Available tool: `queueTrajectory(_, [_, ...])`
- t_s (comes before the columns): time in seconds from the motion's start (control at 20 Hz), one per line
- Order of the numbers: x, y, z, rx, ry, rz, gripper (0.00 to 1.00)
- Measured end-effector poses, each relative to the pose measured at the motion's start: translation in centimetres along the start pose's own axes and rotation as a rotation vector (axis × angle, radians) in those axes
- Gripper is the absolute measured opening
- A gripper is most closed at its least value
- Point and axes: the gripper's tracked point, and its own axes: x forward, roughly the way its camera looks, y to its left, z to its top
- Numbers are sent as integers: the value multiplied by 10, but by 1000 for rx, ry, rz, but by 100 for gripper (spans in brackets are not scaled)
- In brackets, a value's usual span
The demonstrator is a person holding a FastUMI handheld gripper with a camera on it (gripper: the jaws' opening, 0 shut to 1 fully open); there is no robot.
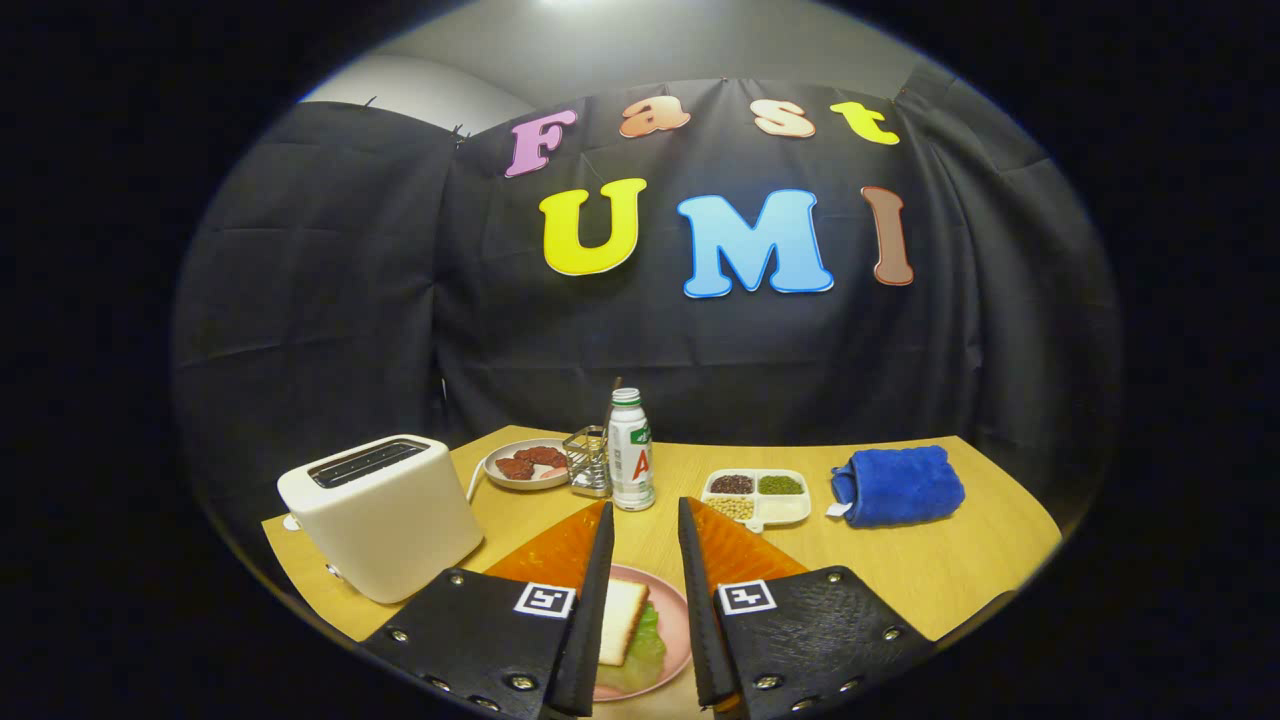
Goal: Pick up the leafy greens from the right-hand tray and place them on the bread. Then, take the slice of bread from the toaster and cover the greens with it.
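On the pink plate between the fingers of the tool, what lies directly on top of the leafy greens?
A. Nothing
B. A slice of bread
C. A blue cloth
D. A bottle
B. On the pink plate, a slice of bread covers the leafy greens, which stick out beside it; the tool is open above the plate, holding nothing.

The bottle [631, 450], standing just right of the wire holder [588, 461], carries a label with a large red letter "A"; its smaller print is too small to read. Each finger of the gripper [644, 520], below the bottle, bears a square black-and-white code marker.
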Motion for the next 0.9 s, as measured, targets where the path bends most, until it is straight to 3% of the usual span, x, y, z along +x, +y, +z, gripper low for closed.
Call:
queueTrajectory(0.6, [-54, -147, 31, -41, -56, -52, 38])
queueTrajectory(0.9, [-87, -246, 33, -45, -84, -133, 38])
